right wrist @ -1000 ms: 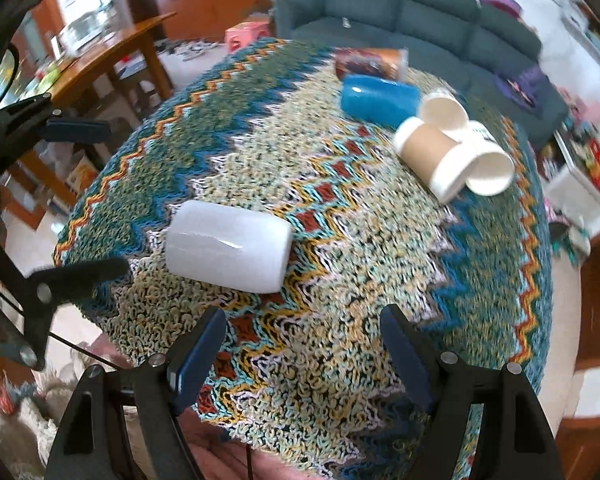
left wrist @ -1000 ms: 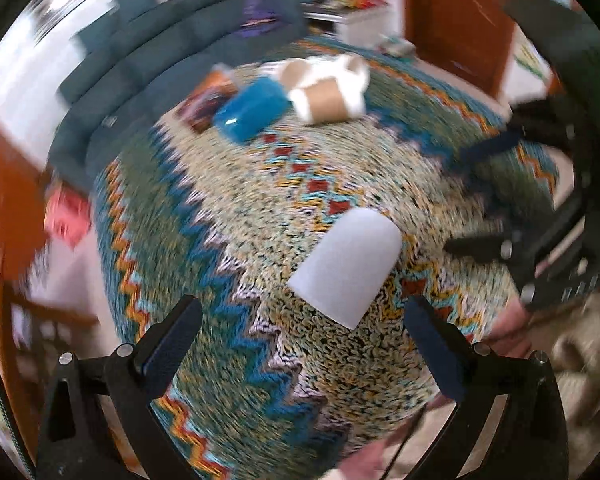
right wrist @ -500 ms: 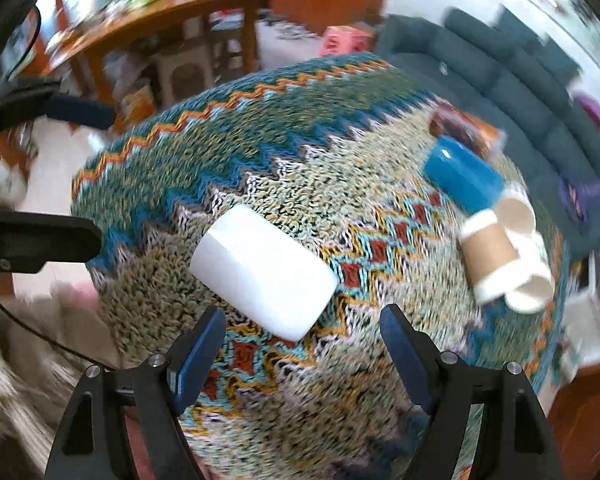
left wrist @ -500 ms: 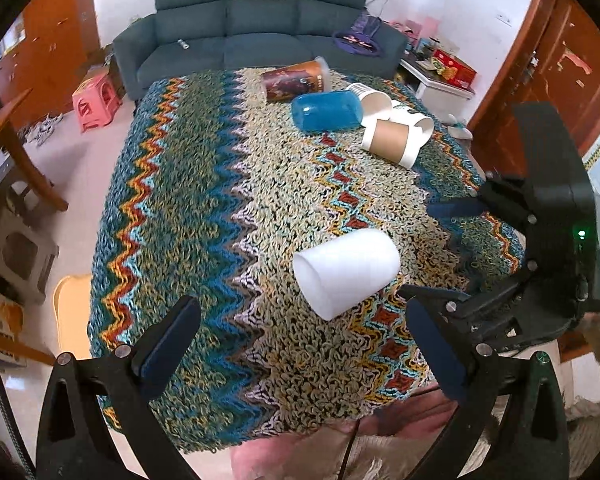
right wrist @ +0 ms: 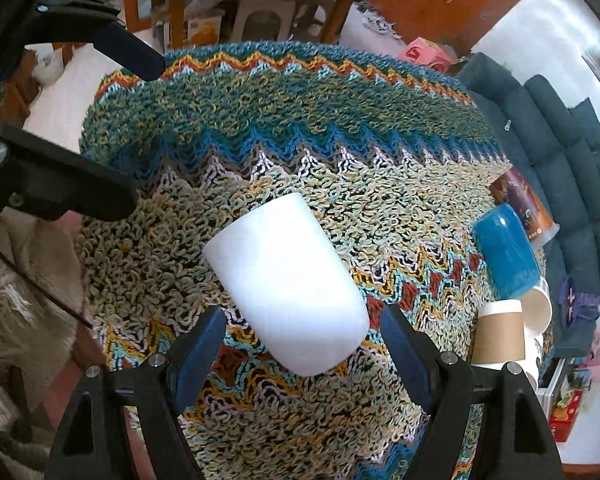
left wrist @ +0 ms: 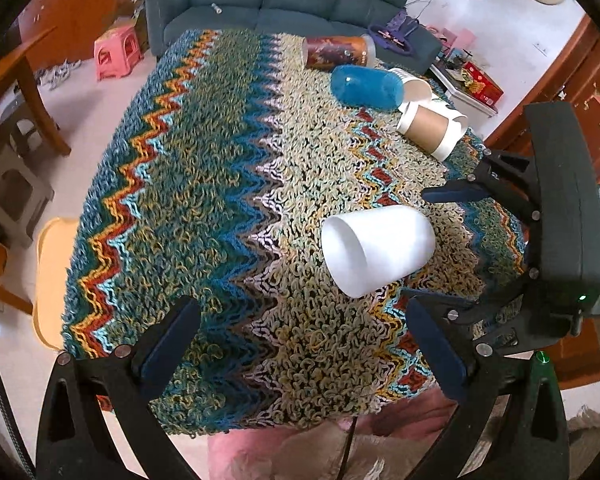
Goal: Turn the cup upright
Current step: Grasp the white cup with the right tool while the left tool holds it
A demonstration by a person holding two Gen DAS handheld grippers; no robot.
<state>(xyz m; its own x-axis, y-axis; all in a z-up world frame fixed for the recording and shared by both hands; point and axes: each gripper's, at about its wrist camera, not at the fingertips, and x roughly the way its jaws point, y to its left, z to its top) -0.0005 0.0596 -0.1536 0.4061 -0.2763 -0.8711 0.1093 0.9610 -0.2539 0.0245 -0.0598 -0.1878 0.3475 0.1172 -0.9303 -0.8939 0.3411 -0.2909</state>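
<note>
**White cup on its side between the right tongs**

The white cup (left wrist: 378, 249) lies on its side on the rug-covered desk (left wrist: 204, 184), empty, its mouth facing the left tongs (left wrist: 300, 352). The right tongs (right wrist: 302, 344), spread wide, now flank its closed end, nearer than 0.5 s ago. The left tongs are released. A blue cup (left wrist: 366, 87) and 2 paper cups (left wrist: 432, 130) lie toppled.

The right gripper (right wrist: 302, 350) now sits closer to the white cup (right wrist: 288, 284) than a second ago, its open fingers (right wrist: 198, 350) flanking the cup's closed end instead of hanging short of it. The left gripper (left wrist: 300, 352) has swung round, so the cup's open mouth now faces it.
</note>
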